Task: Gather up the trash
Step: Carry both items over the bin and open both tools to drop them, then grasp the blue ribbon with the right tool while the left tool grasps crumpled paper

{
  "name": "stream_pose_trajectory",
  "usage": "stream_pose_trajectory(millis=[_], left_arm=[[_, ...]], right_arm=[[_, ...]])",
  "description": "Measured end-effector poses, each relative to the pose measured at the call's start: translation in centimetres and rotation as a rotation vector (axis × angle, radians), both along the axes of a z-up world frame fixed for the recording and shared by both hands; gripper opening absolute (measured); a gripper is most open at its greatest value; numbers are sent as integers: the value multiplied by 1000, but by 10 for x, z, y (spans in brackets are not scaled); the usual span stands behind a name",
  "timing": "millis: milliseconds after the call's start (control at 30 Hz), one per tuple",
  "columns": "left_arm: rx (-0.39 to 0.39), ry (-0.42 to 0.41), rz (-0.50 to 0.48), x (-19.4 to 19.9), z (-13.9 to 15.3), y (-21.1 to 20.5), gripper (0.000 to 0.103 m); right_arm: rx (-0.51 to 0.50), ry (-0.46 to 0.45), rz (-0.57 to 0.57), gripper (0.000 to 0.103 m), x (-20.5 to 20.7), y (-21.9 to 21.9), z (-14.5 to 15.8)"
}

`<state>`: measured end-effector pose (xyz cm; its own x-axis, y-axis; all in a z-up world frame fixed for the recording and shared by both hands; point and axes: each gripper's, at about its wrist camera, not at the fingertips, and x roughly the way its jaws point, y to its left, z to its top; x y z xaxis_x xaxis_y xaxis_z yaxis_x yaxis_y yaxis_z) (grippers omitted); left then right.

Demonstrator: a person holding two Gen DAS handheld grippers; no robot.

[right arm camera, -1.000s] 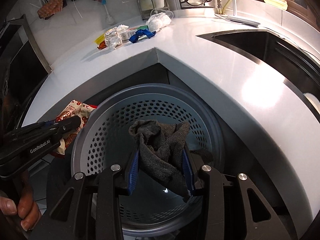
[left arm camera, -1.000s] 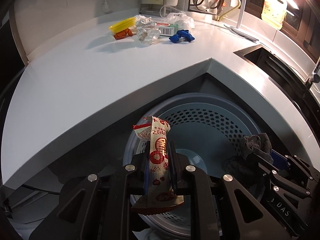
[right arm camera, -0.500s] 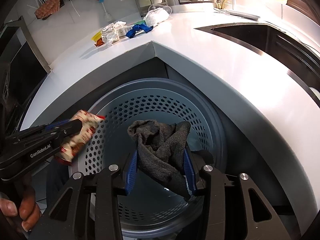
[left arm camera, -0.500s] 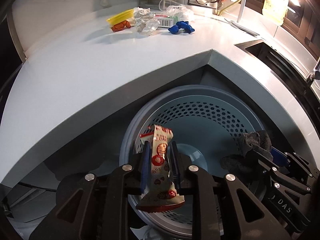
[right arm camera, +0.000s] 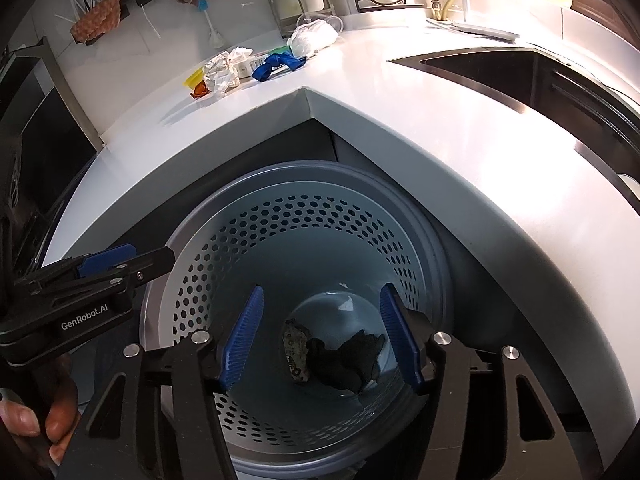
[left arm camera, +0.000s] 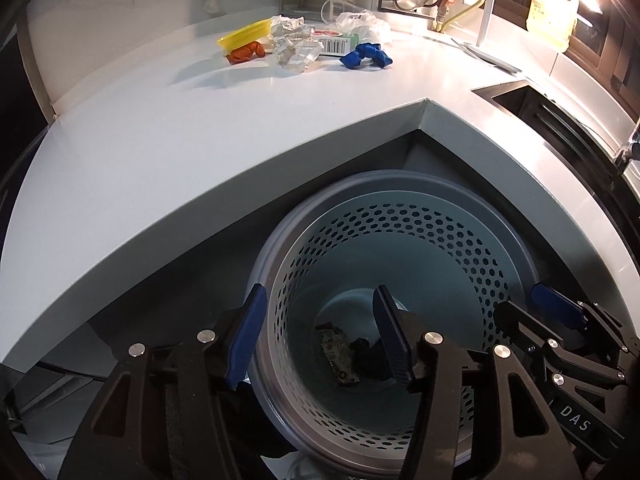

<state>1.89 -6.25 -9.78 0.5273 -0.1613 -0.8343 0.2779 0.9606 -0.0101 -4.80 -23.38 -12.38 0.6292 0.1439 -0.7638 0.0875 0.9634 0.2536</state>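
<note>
A grey perforated bin (left arm camera: 400, 216) (right arm camera: 320, 184) stands on the floor below the counter corner. At its bottom lie a snack wrapper (left arm camera: 338, 354) (right arm camera: 295, 350) and a dark cloth (left arm camera: 366, 358) (right arm camera: 348, 360), side by side. My left gripper (left arm camera: 320, 332) is open and empty over the bin's left rim; it also shows in the right wrist view (right arm camera: 124, 258). My right gripper (right arm camera: 320, 332) is open and empty above the bin's mouth; it shows in the left wrist view (left arm camera: 552, 312) at the bin's right rim.
On the white counter (left arm camera: 200, 128) far back lie a yellow tray (left arm camera: 244, 34), an orange wrapper (left arm camera: 244, 53), crumpled paper (left arm camera: 296, 46), a small box (left arm camera: 340, 42), a blue crumpled piece (left arm camera: 366, 56) and a clear bag (left arm camera: 360, 26). A sink (right arm camera: 520, 72) is set in on the right.
Both grippers have opened. The wrapper has dropped from the left gripper and the dark cloth from the right gripper; both now lie at the bottom of the bin.
</note>
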Motion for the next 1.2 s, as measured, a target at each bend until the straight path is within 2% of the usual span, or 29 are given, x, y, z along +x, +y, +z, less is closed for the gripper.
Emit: stream_pose_trajectory(millis=[633,767,967,1200], left_arm=[[-10,-18,18,7,6,10,60],[-20,-28,30,16,15,15,67],[-30,-74,65,34,34,27,73],[-39,-110,121,63,51,40,75]], right_arm=[[-5,-11,11,58,10,3,5],[-6,-31,10,59,19,4,13],[12,-59,5,60,40,0,27],[5,-93,15,61,71,-2,43]])
